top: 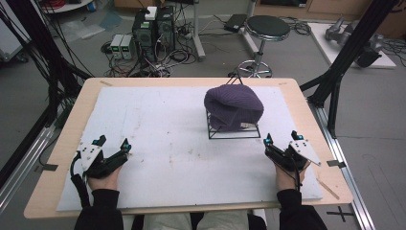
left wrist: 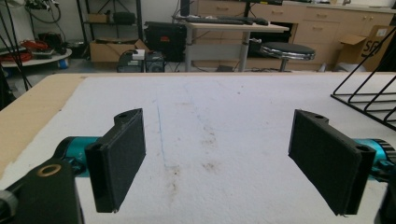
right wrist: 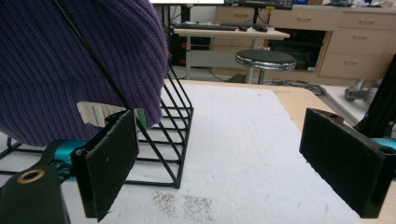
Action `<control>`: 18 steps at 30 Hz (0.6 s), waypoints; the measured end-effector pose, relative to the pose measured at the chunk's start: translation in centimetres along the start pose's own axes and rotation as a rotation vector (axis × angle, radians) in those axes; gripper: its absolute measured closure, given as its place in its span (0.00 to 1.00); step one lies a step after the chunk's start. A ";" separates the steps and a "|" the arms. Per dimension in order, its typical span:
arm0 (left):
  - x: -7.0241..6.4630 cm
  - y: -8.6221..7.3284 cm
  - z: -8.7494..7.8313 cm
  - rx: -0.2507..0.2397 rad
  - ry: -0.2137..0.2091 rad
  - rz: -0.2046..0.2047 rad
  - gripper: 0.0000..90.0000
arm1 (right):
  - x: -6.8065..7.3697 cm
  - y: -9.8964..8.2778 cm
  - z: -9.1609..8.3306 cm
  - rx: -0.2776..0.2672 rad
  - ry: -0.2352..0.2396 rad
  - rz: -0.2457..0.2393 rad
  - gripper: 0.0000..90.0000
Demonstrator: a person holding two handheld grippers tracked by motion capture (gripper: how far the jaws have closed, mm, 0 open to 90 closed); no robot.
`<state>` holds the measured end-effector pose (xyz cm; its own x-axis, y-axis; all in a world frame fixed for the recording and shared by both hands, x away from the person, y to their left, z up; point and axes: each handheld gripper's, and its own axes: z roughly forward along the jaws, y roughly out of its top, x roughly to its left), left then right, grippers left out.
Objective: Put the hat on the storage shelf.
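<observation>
Nothing is started: the purple ribbed knit beanie sits untouched on its black wire rack, both tongs, left and right, gaping empty on the tabletop.

Purple ribbed knit beanie draped over black wire rack, white label hanging at hem, right-centre of table.

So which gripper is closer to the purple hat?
The right gripper. It sits just off the black wire rack that holds the purple hat, while the left gripper lies far across the white mat.
</observation>
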<state>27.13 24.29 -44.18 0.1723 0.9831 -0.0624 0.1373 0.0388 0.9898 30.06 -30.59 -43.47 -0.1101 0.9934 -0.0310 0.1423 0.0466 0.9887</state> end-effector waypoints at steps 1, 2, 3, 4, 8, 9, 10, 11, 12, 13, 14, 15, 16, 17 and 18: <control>0.0 0.0 0.1 -0.001 0.000 -0.006 0.21 | 0.0 0.0 0.0 -0.001 -0.001 -0.003 0.12; 0.0 0.0 0.1 -0.002 0.000 -0.007 0.21 | 0.0 0.0 0.1 0.002 -0.001 -0.007 0.12; 0.0 0.0 0.2 0.000 -0.001 -0.005 0.21 | 0.0 -0.1 0.1 0.007 0.002 0.000 0.12; 0.1 -0.1 0.2 -0.002 0.001 -0.006 0.21 | 0.0 -0.1 0.2 0.011 0.001 0.002 0.12; 0.3 -0.1 0.5 0.001 -0.013 -0.018 0.21 | -0.1 -0.1 0.3 0.014 0.014 0.004 0.12; 0.3 -0.2 0.6 0.001 -0.016 -0.022 0.21 | 0.0 -0.1 0.3 0.016 0.018 0.002 0.12; 0.3 -0.2 0.7 0.004 -0.019 -0.020 0.21 | 0.0 -0.1 0.3 0.020 0.024 0.009 0.12; 0.3 -0.2 0.8 0.004 -0.020 -0.020 0.21 | 0.0 -0.1 0.4 0.017 0.031 0.004 0.12; 0.2 -0.2 0.8 0.004 -0.022 -0.022 0.21 | 0.1 -0.1 0.4 0.027 0.036 0.008 0.12; 0.2 -0.2 0.8 0.003 -0.023 -0.021 0.21 | 0.2 -0.2 0.5 0.031 0.042 0.008 0.12; 0.2 -0.2 0.8 -0.001 -0.024 -0.023 0.21 | 0.1 -0.2 0.5 0.032 0.045 0.001 0.12; 0.1 -0.2 0.8 -0.008 -0.027 -0.025 0.21 | 0.2 -0.2 0.6 0.040 0.051 -0.002 0.12; 0.1 -0.1 0.7 -0.013 -0.028 -0.023 0.22 | 0.2 -0.3 0.6 0.045 0.051 0.004 0.12; 0.1 -0.1 0.7 -0.015 -0.029 -0.017 0.22 | 0.2 -0.3 0.7 0.049 0.055 0.004 0.12; 0.0 -0.2 0.7 -0.013 -0.029 -0.016 0.22 | 0.2 -0.3 0.7 0.053 0.056 0.000 0.12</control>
<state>27.83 24.20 -44.43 0.1988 0.9766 -0.0822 0.1273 0.0574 0.9902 30.67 -30.32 -43.86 -0.1646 0.9861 -0.0211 0.1938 0.0533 0.9796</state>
